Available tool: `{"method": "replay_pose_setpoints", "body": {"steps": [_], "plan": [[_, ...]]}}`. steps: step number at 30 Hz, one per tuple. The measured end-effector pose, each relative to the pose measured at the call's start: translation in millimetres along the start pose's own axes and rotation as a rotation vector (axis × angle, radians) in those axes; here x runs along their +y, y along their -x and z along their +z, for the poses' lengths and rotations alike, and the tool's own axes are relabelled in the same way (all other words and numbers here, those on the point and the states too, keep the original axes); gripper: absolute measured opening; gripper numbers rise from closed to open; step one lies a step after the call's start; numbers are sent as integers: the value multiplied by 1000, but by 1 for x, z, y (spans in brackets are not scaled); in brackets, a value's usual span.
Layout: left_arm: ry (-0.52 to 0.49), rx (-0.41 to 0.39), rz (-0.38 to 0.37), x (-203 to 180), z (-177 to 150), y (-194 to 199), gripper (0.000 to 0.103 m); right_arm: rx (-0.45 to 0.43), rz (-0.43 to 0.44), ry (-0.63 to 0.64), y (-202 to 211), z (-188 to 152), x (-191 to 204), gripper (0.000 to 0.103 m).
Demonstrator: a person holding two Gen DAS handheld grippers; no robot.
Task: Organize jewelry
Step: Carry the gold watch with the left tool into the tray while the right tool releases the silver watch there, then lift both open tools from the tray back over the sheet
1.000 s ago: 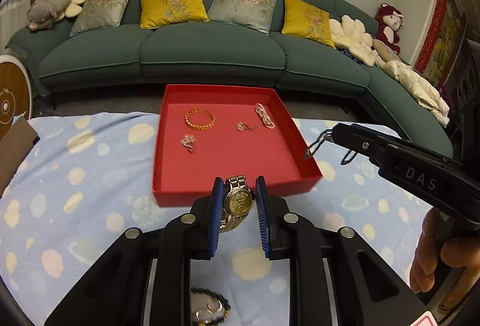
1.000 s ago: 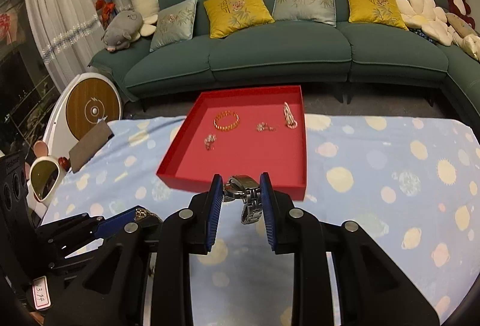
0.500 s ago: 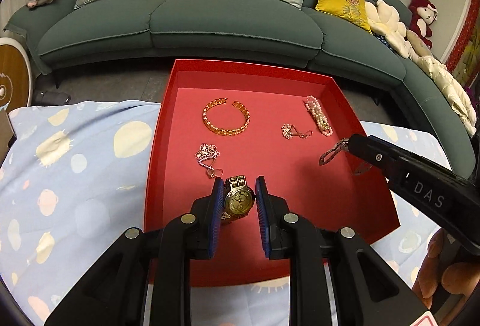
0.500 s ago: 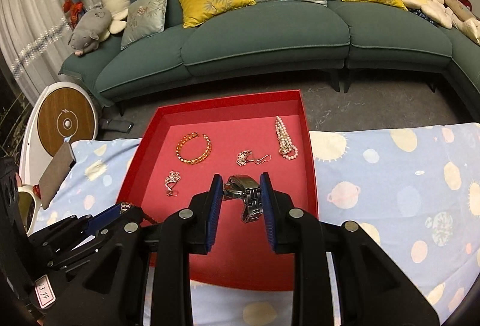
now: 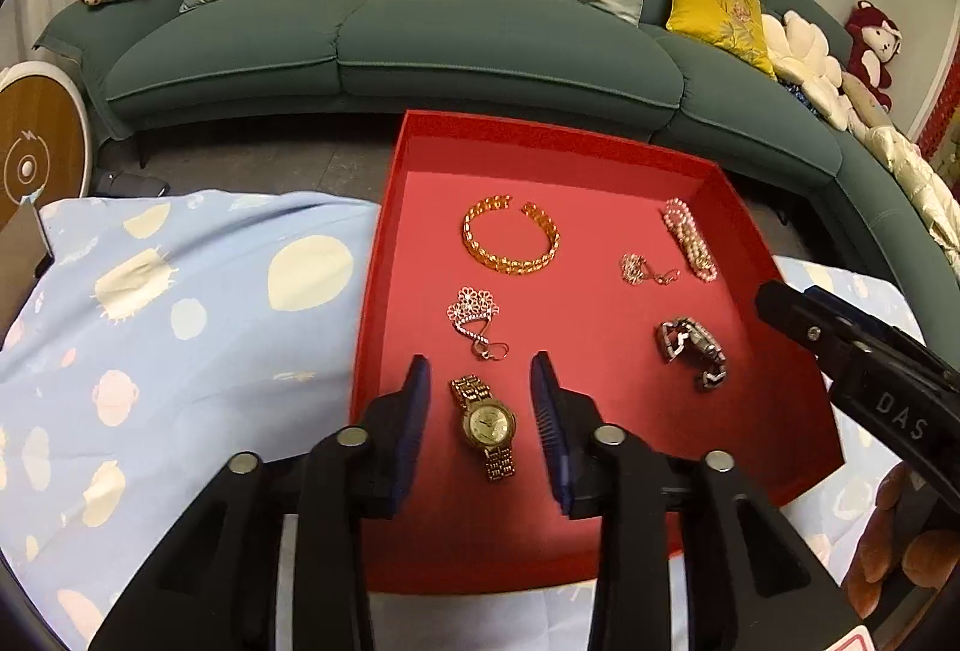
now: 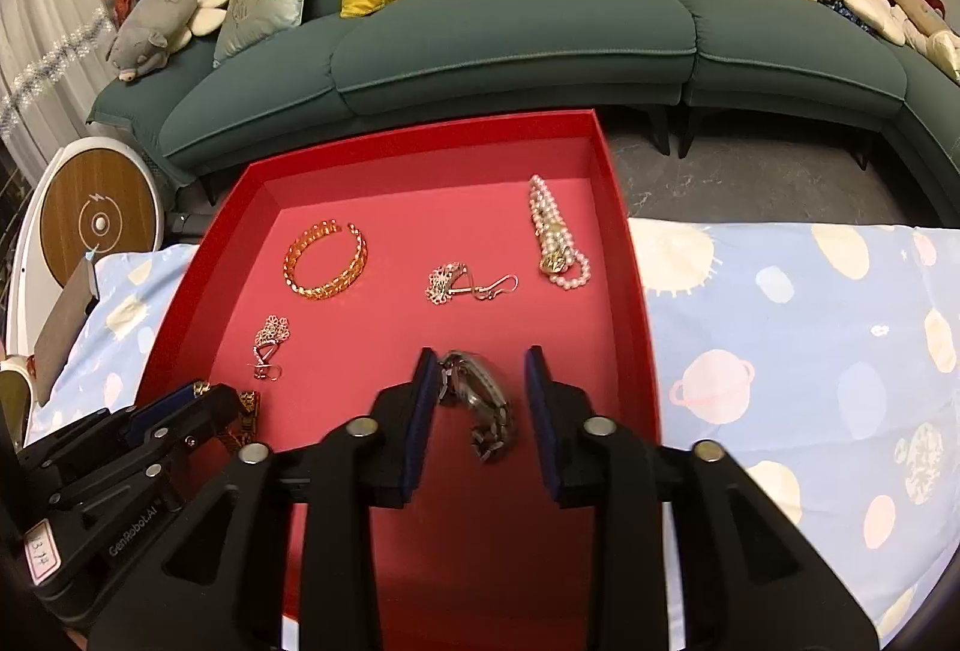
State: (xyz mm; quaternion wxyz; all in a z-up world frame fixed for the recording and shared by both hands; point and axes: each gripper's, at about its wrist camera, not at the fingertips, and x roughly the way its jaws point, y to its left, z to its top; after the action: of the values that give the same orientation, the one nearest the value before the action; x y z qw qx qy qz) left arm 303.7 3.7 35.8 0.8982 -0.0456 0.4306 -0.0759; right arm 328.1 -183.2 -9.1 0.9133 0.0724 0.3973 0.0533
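A red tray (image 5: pixel 384 243) (image 6: pixel 624 255) lies on the blue spotted cloth. My left gripper (image 5: pixel 480 399) is open, and a gold watch (image 5: pixel 487 426) lies flat on the tray floor between its fingers. My right gripper (image 6: pixel 477 387) is open, and a silver watch (image 6: pixel 480 411) (image 5: pixel 690 351) lies on the tray between its fingers. Further back in the tray lie a gold bangle (image 5: pixel 510 243) (image 6: pixel 327 261), a pearl bracelet (image 5: pixel 690 246) (image 6: pixel 555 237) and two sparkly earrings (image 5: pixel 474 318) (image 6: pixel 462 282).
The table is covered by a light blue cloth (image 5: pixel 180 321) (image 6: pixel 810 351). A green sofa (image 5: pixel 420 45) with cushions and plush toys stands behind. A round wooden-faced device (image 6: pixel 96 225) stands at the left.
Both grippers moved forward over the tray and opened. The gold watch and the silver watch were let go and now lie on the tray floor.
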Motion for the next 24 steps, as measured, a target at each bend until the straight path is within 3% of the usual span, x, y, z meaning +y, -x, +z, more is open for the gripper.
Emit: {"method": "replay_pose_setpoints", "body": {"steps": [2, 7, 11, 17, 24], "plan": [[16, -41, -17, 5, 4, 24, 45, -63, 0, 19, 25, 3, -1, 53], [54, -123, -43, 17, 3, 95, 49, -155, 25, 56, 104, 8, -5, 53], [47, -147, -28, 23, -20, 142, 56, -193, 44, 54, 165, -9, -7, 53], [56, -102, -44, 33, -83, 172, 61, -189, 90, -23, 218, -64, -20, 54], [90, 24, -63, 41, -146, 158, 61, -121, 11, 3, 226, -145, -25, 54]]}}
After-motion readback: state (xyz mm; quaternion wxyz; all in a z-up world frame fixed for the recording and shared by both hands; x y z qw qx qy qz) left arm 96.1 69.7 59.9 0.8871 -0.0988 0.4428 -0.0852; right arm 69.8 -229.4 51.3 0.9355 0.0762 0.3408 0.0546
